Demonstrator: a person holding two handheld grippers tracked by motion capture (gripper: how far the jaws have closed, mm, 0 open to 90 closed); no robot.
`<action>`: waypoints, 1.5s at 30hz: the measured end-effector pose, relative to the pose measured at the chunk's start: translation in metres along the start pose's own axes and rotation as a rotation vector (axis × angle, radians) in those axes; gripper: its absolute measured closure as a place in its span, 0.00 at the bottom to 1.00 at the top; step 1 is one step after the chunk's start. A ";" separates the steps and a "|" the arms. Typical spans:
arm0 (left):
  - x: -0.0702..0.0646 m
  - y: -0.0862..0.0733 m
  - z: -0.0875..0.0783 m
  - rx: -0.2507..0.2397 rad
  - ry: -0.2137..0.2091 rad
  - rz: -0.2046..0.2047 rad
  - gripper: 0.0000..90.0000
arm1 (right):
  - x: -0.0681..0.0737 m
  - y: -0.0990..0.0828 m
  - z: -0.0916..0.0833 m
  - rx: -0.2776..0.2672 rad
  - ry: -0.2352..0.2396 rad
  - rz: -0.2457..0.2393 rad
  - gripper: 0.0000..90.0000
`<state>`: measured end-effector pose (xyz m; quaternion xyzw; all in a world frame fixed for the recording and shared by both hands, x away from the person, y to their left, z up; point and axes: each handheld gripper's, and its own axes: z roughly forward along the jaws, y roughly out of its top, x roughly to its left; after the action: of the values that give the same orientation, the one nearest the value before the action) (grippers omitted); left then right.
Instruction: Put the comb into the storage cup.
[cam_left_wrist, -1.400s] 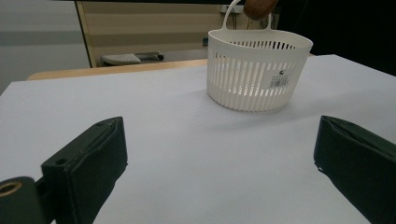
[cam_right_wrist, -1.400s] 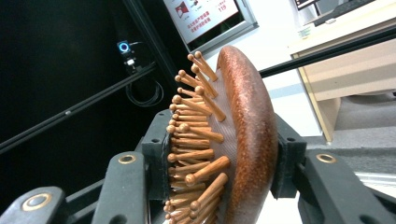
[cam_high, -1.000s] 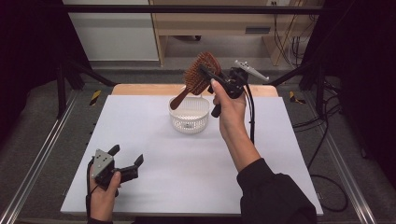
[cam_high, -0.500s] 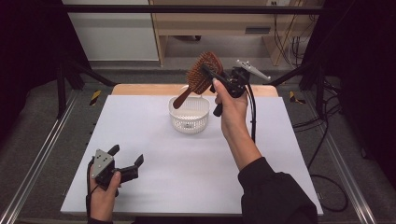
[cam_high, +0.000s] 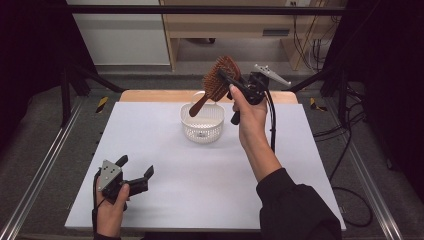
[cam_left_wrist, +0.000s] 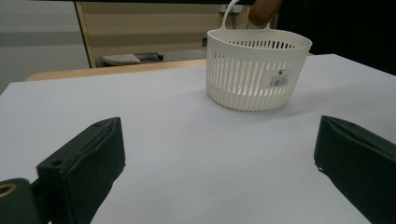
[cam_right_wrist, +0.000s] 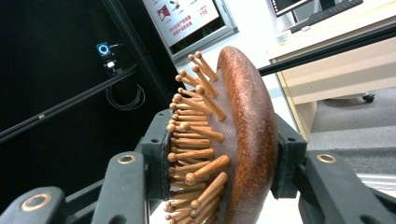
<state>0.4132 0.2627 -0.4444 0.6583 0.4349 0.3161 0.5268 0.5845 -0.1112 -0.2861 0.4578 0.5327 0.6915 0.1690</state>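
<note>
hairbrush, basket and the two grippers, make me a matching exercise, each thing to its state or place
Things:
1. hairbrush
2. basket
3. left gripper
4. right gripper

States:
A. jaws open, nothing between them, low at the near left of the table
B. white, standing on the table
C. held in the air above the basket, handle pointing down
D. shut on the brush head

Pairs: 1-C, 2-B, 3-A, 4-D

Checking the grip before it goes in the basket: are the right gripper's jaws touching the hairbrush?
Touching. The right gripper view shows the right gripper clamped on the hairbrush.

Reddish-brown wooden hairbrush (cam_high: 218, 80); white slatted basket (cam_high: 202, 126); white table (cam_high: 200, 170); black fingers (cam_left_wrist: 84, 158).
</note>
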 end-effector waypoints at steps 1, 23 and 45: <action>0.000 0.000 0.000 0.000 0.000 0.000 0.02 | 0.000 0.000 0.000 -0.001 -0.001 -0.001 0.57; -0.001 0.000 0.000 -0.003 -0.008 -0.004 0.02 | -0.008 -0.005 0.003 0.007 -0.034 -0.010 0.57; 0.000 0.000 0.000 -0.001 0.000 -0.002 0.02 | -0.011 -0.020 0.011 0.024 -0.046 -0.015 0.57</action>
<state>0.4130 0.2624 -0.4440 0.6576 0.4352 0.3159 0.5276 0.5941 -0.1058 -0.3086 0.4714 0.5403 0.6732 0.1807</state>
